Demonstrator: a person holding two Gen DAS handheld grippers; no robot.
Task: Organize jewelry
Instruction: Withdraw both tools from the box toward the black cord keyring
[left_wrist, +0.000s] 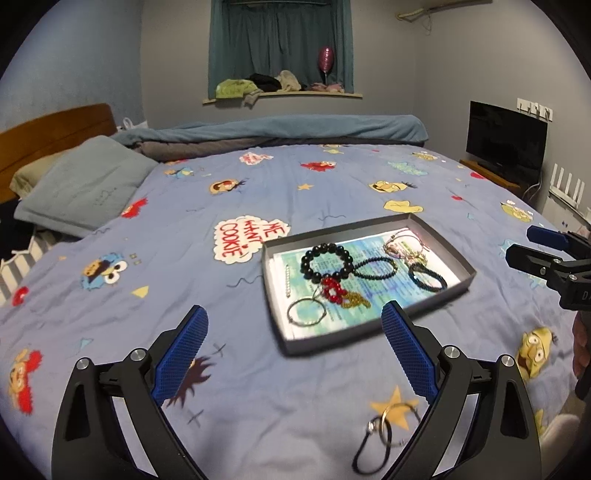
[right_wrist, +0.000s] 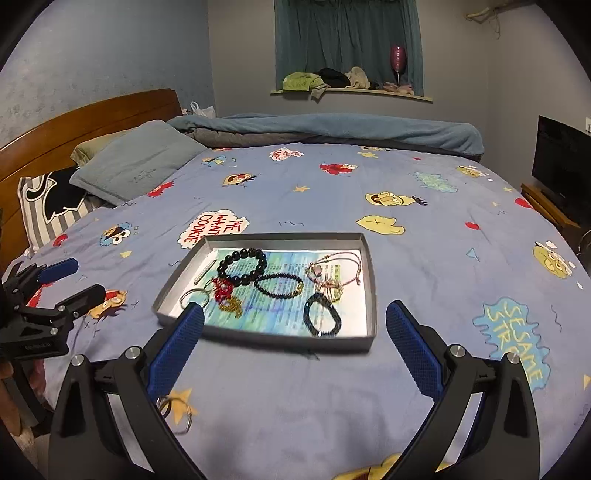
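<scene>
Nearest the left gripper (left_wrist: 293, 325): jaws spread wide, blue ribbed pads (left_wrist: 183, 352) well apart, nothing held between them. Just below, lying loose on the blue cartoon bedspread (left_wrist: 184, 206): a thin metal ring (left_wrist: 397, 421) over a printed yellow star, overlapping a dark loop bracelet (left_wrist: 369, 448); both outside the tray, close to the right finger of that gripper, not visibly touched.

Nearest the right gripper (right_wrist: 295, 325): jaws likewise as wide as can be, empty, pads (right_wrist: 413, 350) flanking the near edge of the tray in view.

Further out, resting flat on the bedspread: a shallow grey tray (left_wrist: 439, 240) lined with a printed blue-green sheet. Inside, toward the near-left corner, a silver hoop (left_wrist: 306, 312) beside red beads (left_wrist: 332, 290) and a gold chain (left_wrist: 356, 302); behind those, a chunky black bead bracelet (left_wrist: 325, 262) and a slimmer dark beaded bracelet (left_wrist: 375, 269); along the left wall, a short pale strand (left_wrist: 287, 282). On the right side, a small dark bracelet (left_wrist: 426, 278), and at the far-right corner a tangle of pink cords (left_wrist: 404, 245).

Farther still: a grey-blue pillow (left_wrist: 81, 184), wooden headboard (left_wrist: 55, 129), rolled blue blanket (left_wrist: 295, 129), a television (left_wrist: 506, 138), and a curtained window ledge (left_wrist: 280, 94) heaped with clothes
</scene>
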